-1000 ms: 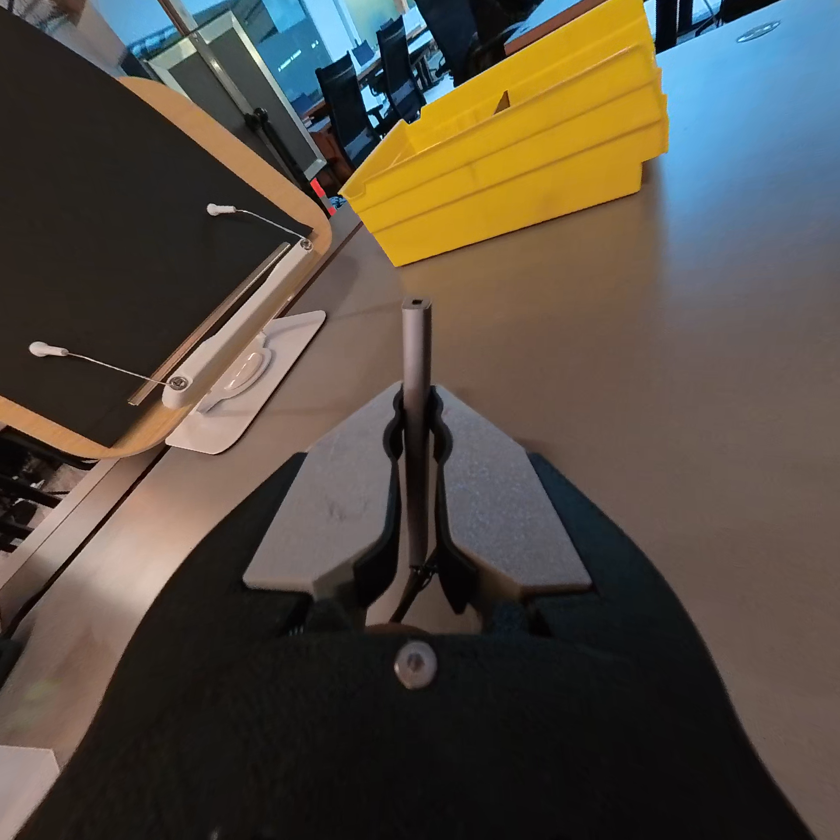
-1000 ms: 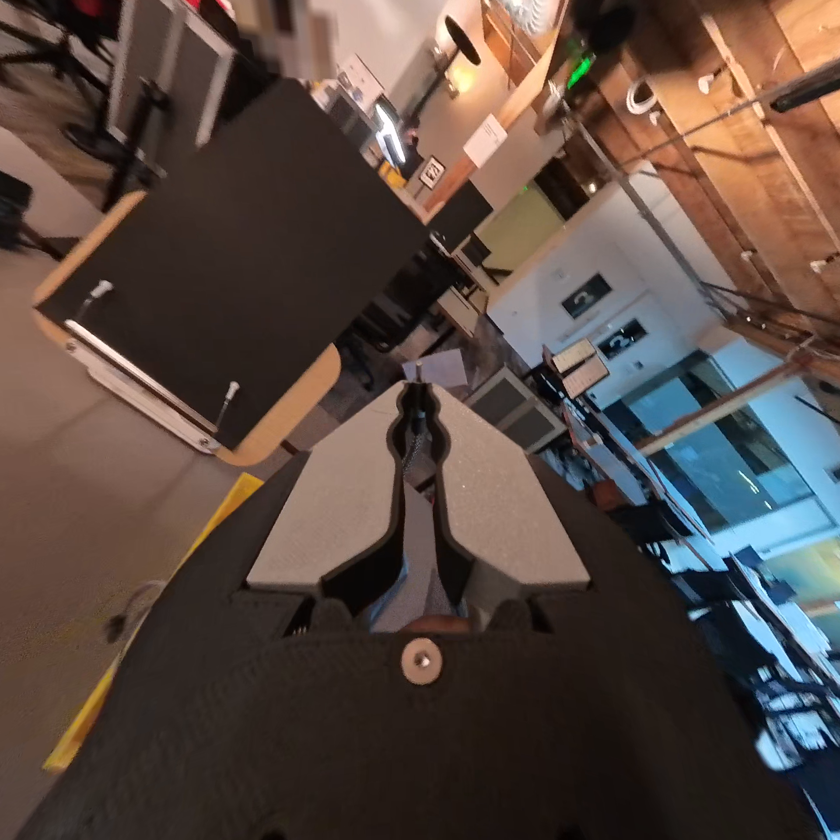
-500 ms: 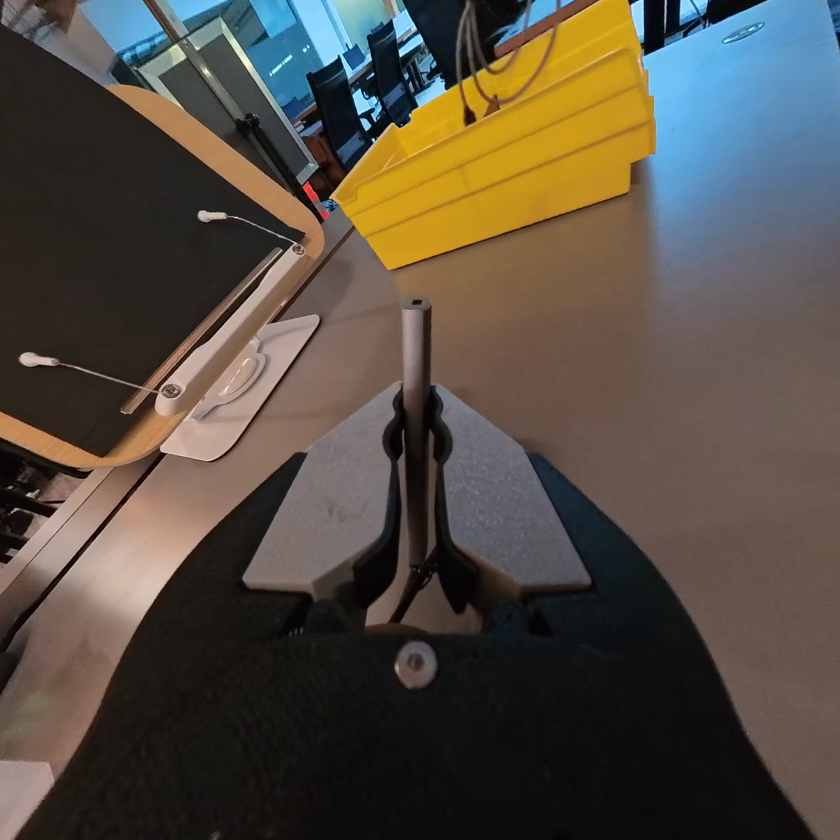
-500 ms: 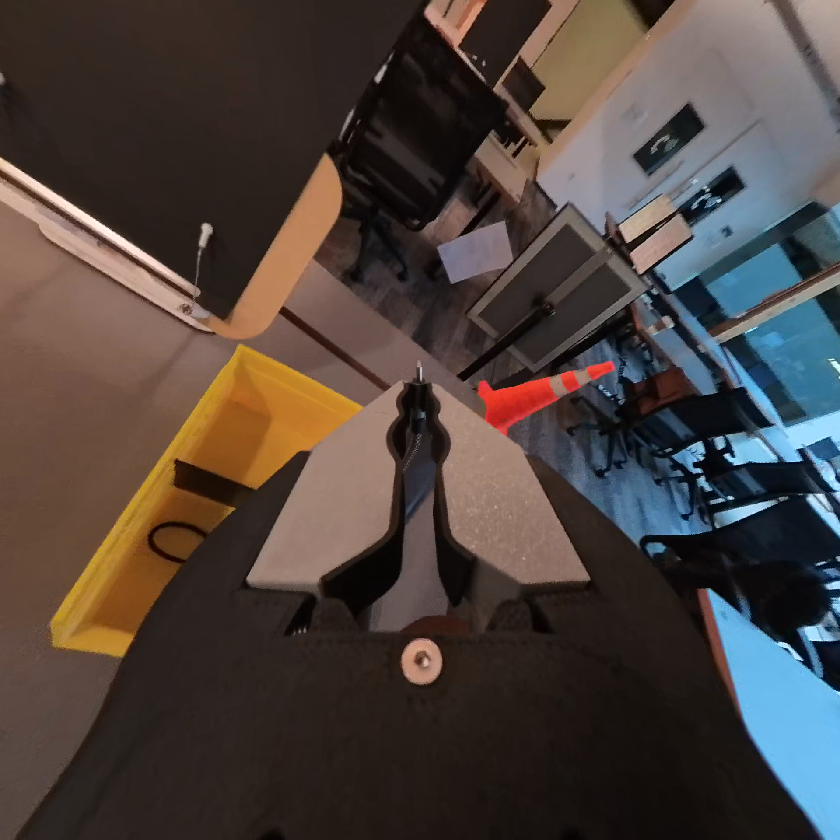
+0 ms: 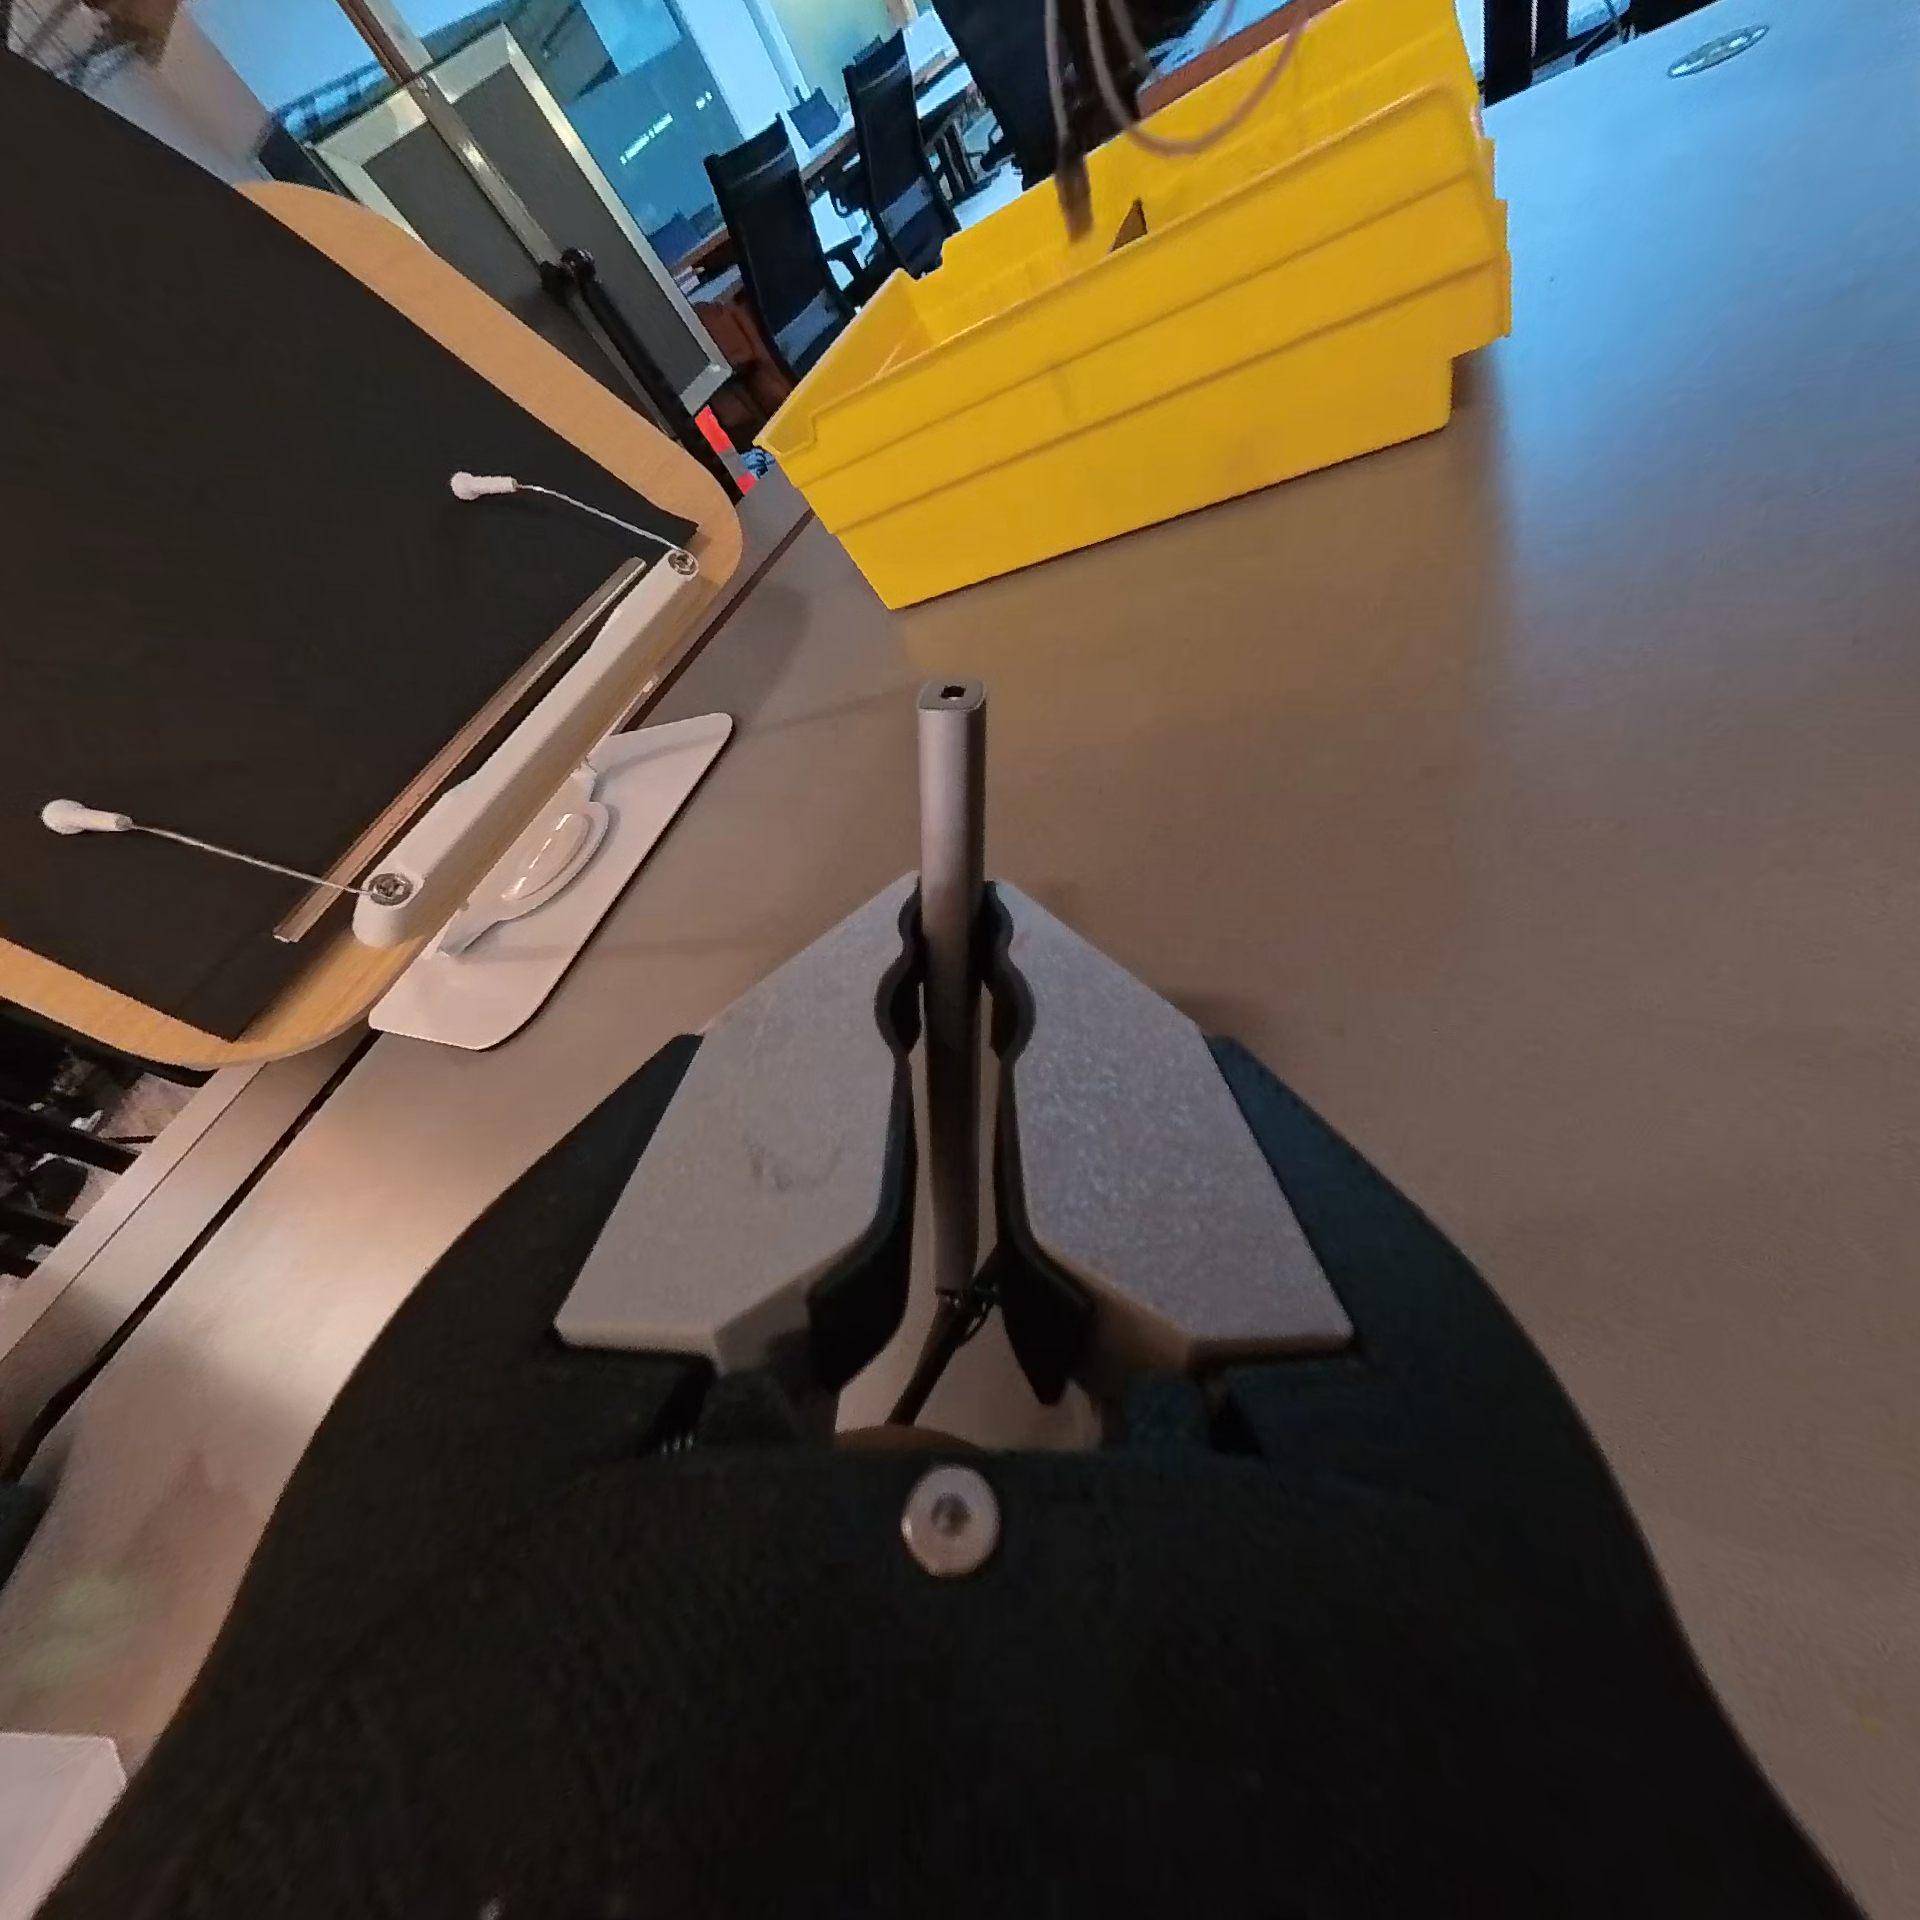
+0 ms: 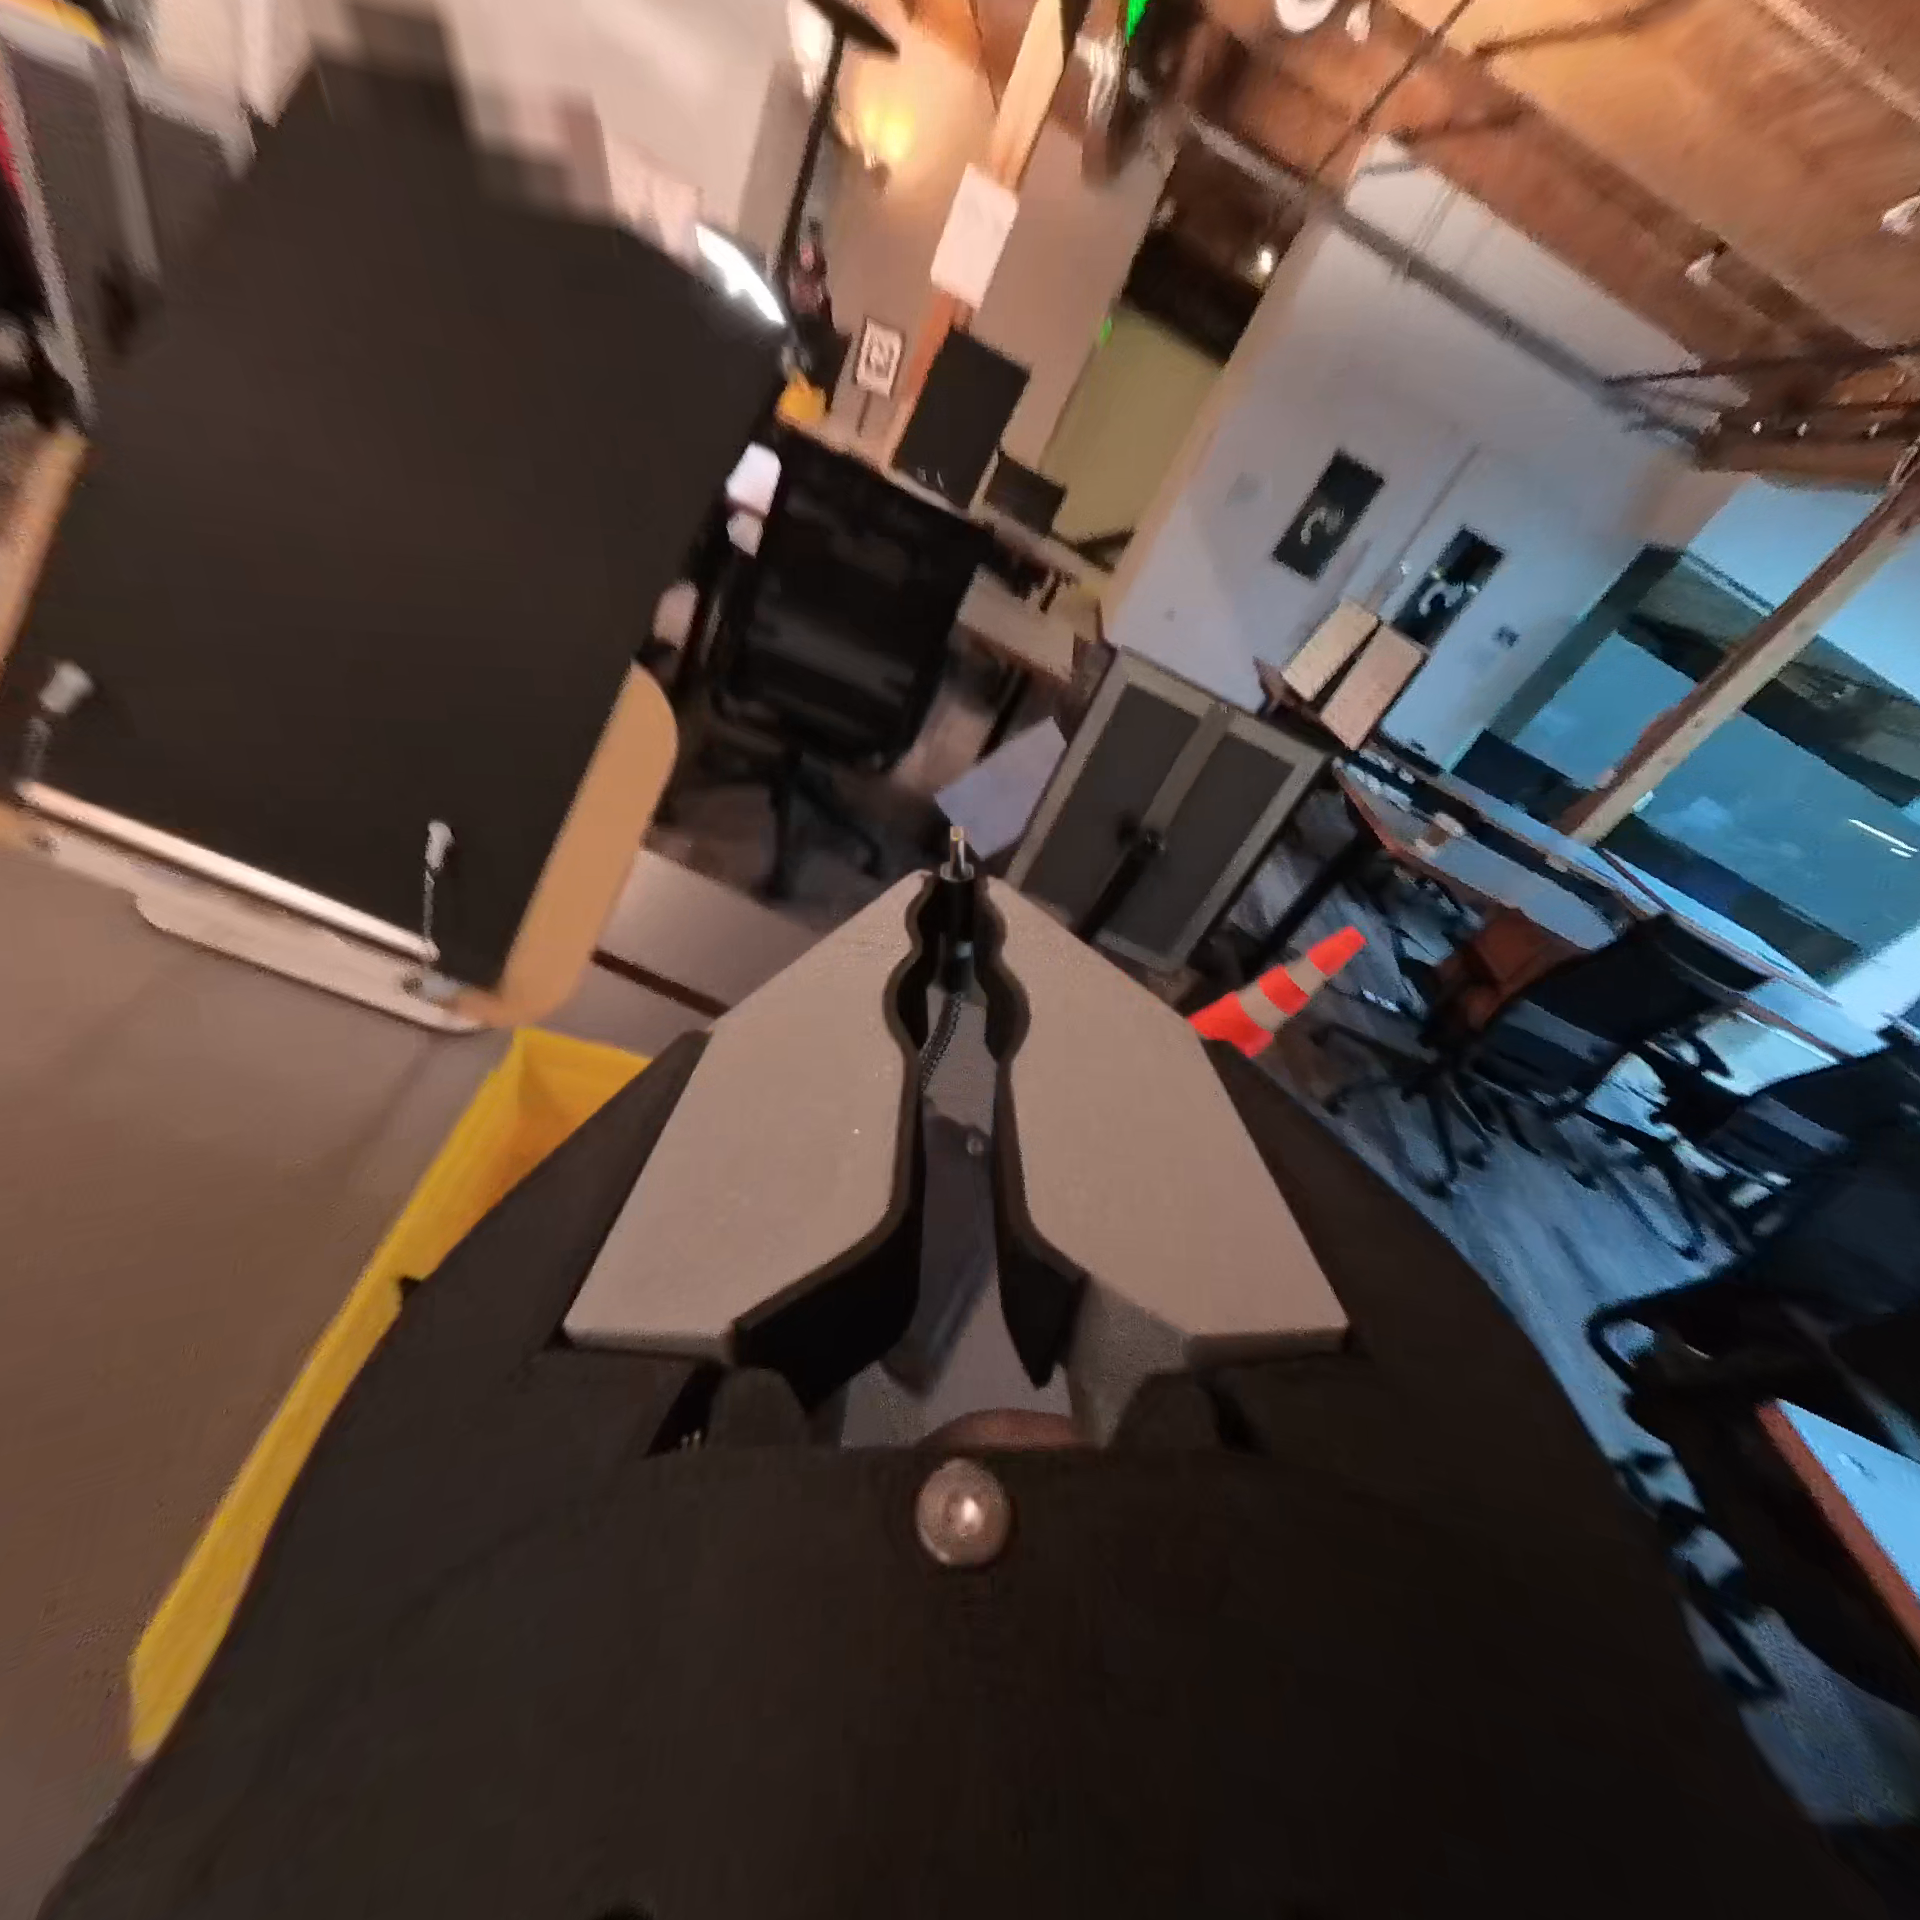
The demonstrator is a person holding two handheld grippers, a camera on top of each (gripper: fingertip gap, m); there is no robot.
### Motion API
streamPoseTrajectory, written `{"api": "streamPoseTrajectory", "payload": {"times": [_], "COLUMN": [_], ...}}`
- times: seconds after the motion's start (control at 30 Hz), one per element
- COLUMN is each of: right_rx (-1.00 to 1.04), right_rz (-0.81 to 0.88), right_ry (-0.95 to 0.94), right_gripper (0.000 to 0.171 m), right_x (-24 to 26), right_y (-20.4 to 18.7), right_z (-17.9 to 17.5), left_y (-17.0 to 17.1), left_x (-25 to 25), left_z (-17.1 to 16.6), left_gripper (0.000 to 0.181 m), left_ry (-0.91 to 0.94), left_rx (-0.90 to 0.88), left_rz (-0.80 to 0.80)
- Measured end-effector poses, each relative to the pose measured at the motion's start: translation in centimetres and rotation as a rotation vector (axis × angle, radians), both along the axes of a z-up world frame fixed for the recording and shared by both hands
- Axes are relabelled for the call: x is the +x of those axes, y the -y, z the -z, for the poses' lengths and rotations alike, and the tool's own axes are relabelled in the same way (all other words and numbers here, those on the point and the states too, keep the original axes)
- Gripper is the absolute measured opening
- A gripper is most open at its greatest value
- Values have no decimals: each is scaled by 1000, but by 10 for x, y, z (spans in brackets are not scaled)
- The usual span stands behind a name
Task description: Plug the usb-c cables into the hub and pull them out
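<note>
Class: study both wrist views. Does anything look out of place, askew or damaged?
Nothing looks damaged or spilled. The left tool clamps the grey hub edge-on. The right tool grips a usb-c cable, aimed away from the hub above the yellow bin.

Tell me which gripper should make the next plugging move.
Right, probably. The right gripper pinches the usb-c cable, plug forward, free in the air. The left gripper clamps the hub as the target.
</note>
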State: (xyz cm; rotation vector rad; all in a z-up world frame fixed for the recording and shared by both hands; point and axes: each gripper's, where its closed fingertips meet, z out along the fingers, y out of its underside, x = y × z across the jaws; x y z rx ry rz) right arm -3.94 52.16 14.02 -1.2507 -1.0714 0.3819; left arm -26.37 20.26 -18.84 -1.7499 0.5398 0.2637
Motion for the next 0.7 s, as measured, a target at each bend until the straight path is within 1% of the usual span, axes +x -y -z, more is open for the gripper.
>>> {"api": "streamPoseTrajectory", "payload": {"times": [0.03, 0.1, 0.2, 0.53, 0.7], "right_rx": [-8, -8, 12, 18, 3], "right_rz": [-18, -18, -11, -30, -69], "right_ry": [-34, -44, -15, 56, 114], "right_gripper": [2, 2, 3, 3, 3], "right_x": [4, 11, 12, -7, -22], "right_y": [3, 6, 10, 15, 15], "right_z": [-10, -21, -24, -4, 20], "left_y": [0, 0, 0, 0, 0], "left_x": [0, 0, 0, -2, -1], "left_z": [0, 0, 0, 1, 1], "left_gripper": [6, 6, 6, 6, 6], "left_ry": [0, -2, 1, -2, -9], "left_rx": [0, 0, 2, -1, -1], "left_rz": [0, -1, -5, -10, -6]}}
